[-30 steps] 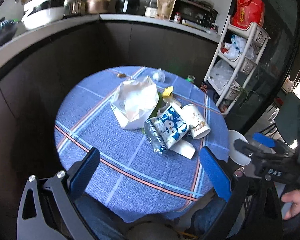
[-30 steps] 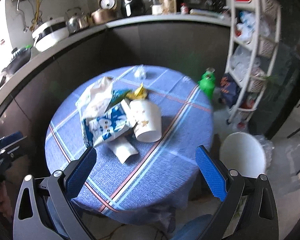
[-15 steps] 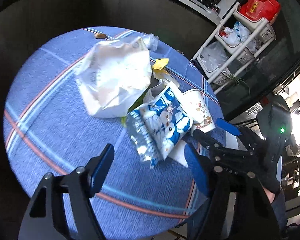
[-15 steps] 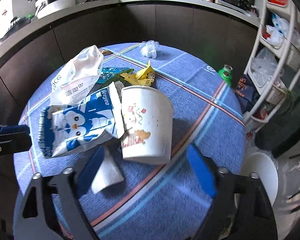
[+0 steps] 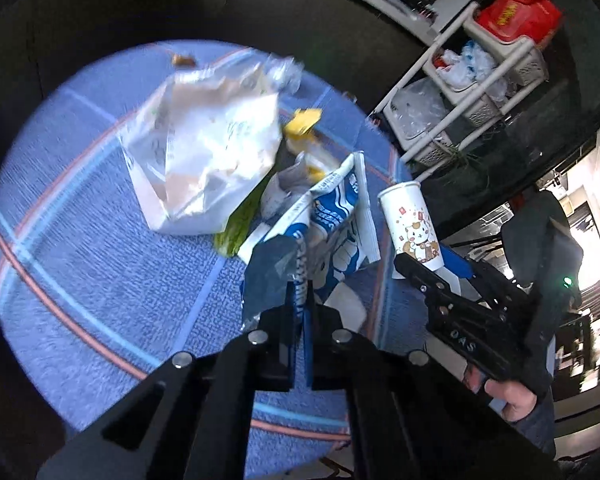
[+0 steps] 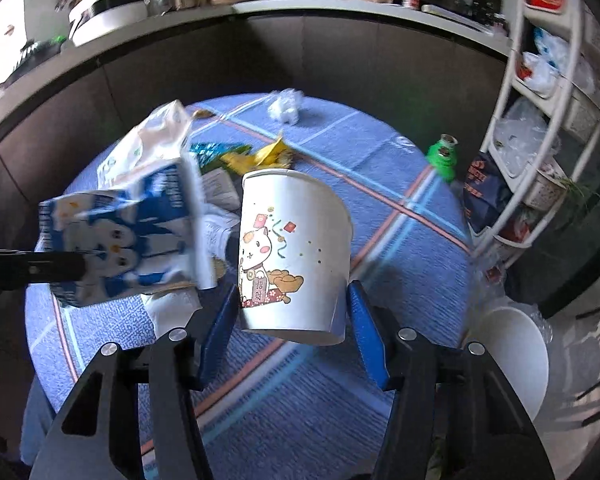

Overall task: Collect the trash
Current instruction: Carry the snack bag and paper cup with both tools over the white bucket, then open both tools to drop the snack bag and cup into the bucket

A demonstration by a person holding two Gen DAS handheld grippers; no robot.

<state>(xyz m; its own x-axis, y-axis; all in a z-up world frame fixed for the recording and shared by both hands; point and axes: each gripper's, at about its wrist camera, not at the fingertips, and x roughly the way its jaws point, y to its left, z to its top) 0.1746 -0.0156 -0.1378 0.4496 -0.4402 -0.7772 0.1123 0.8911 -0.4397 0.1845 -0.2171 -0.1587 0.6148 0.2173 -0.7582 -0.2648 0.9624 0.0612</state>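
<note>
While pinching blue wrapper (image 5: 332,236), left claw (image 5: 299,292) beside cup (image 5: 410,224).

Black angular left gripper (image 5: 299,300) frame with silver screws and blue finger pads (image 6: 364,332); right gripper (image 5: 436,268) lettered, perhaps "DAS".

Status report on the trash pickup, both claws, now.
Left claw shut on blue snack bag. Right claw has just been closing around paper cup, pads at its sides. White bin beside table; nothing in the way.

Two wrist fisheyes angled steeply down, close over the round table (image 5: 80,264) (littered centre shared)
</note>
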